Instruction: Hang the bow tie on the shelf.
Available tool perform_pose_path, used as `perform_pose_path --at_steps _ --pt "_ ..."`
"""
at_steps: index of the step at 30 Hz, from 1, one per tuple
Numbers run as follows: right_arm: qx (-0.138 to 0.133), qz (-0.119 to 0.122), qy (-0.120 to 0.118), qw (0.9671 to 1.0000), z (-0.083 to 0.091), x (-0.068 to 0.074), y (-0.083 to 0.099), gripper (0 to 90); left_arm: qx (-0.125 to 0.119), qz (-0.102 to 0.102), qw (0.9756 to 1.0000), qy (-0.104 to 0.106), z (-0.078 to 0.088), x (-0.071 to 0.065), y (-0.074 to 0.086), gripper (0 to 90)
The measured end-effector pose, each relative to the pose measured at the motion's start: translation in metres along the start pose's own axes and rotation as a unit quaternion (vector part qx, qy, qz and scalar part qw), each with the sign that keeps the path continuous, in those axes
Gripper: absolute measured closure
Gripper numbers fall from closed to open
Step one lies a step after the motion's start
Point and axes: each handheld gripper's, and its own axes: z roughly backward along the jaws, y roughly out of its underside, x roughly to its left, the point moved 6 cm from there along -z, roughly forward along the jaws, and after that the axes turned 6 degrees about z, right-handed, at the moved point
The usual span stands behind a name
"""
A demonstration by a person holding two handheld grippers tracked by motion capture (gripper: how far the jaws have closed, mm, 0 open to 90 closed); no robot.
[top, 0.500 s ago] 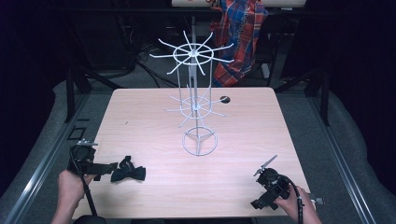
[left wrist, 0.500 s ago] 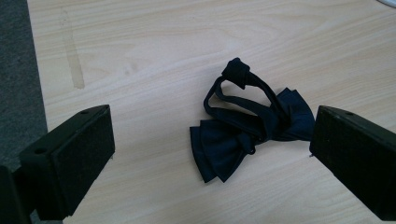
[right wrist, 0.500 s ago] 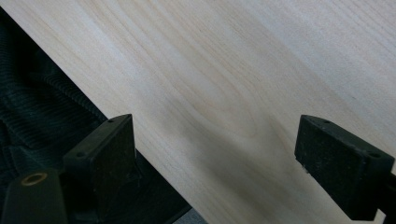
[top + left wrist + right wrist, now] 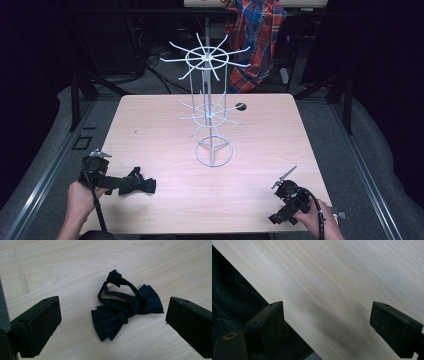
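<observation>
Lower left of the high view: the left claw point(image 4: 112, 322) is released, jaws wide apart, aimed at a black bow tie point(image 4: 125, 308) lying on the desk point(image 4: 165, 130). Lower right: the right claw point(image 4: 327, 325) is released over bare wood at the desk edge. Centre, farther back: a white wire rack point(image 4: 210, 112) stands upright.

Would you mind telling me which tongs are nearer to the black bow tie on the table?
The left tongs. They are open with the bow tie lying between their jaws. The right tongs are open far across the table, near its right front corner.
</observation>
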Motion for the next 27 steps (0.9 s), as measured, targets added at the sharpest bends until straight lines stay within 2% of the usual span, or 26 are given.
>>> perform_pose_path --at_steps 3,6,7,9,10,12,13,14,15,18,20,22,25,26,27 --pt "0.001 -0.001 -0.003 1.0000 -0.001 0.000 0.000 11.9 0.011 -0.007 0.9999 0.001 -0.006 -0.004 0.000 0.0" --pt "-0.003 -0.005 -0.006 1.0000 -0.001 0.001 0.000 11.9 0.015 -0.004 0.9999 -0.001 -0.009 -0.006 0.000 0.0" --pt "0.003 0.000 0.004 1.0000 -0.001 -0.001 0.001 11.9 0.016 -0.001 0.9999 -0.001 -0.010 -0.006 -0.001 0.0" --pt "0.001 -0.006 -0.001 1.0000 -0.002 0.000 0.000 11.9 0.021 0.000 0.9998 -0.005 -0.014 -0.007 -0.001 0.0" --pt "0.013 0.005 0.000 0.9999 -0.001 -0.001 0.001 11.9 0.024 0.003 0.9997 -0.007 -0.015 -0.008 -0.002 0.0" --pt "0.015 0.005 0.001 0.9999 -0.001 -0.001 0.001 11.9 0.029 0.001 0.9996 -0.004 -0.019 -0.010 -0.003 0.0" --pt "0.004 -0.002 0.001 1.0000 -0.001 0.000 0.000 11.9 0.033 0.001 0.9994 -0.005 -0.022 -0.011 -0.004 0.0" --pt "0.004 -0.002 0.001 1.0000 -0.001 0.000 0.000 11.9 0.037 -0.002 0.9993 -0.007 -0.025 -0.013 -0.004 0.0" --pt "-0.003 -0.006 0.000 1.0000 -0.002 0.001 0.000 11.9 0.050 -0.009 0.9987 -0.010 -0.030 -0.016 -0.004 0.0" --pt "-0.001 -0.004 -0.002 1.0000 -0.002 0.001 0.000 11.9 0.059 -0.012 0.9981 -0.010 -0.034 -0.018 -0.005 0.4" --pt "0.001 -0.001 -0.002 1.0000 -0.001 0.001 0.000 11.9 0.065 -0.012 0.9976 -0.018 -0.038 -0.020 -0.006 0.4" --pt "0.001 0.002 0.002 1.0000 -0.001 0.000 0.000 11.9 0.070 -0.007 0.9974 -0.017 -0.041 -0.020 -0.007 0.4" --pt "0.001 0.000 0.001 1.0000 -0.001 0.001 0.000 11.9 0.081 0.011 0.9964 -0.022 -0.046 -0.017 -0.006 2.7" --pt "0.005 0.001 0.002 1.0000 0.000 0.000 0.001 11.9 0.089 0.020 0.9955 -0.027 -0.048 -0.015 -0.004 5.9" --pt "0.007 0.001 0.003 1.0000 0.000 0.001 0.001 11.9 0.111 0.034 0.9927 -0.031 -0.053 -0.013 0.002 8.5"
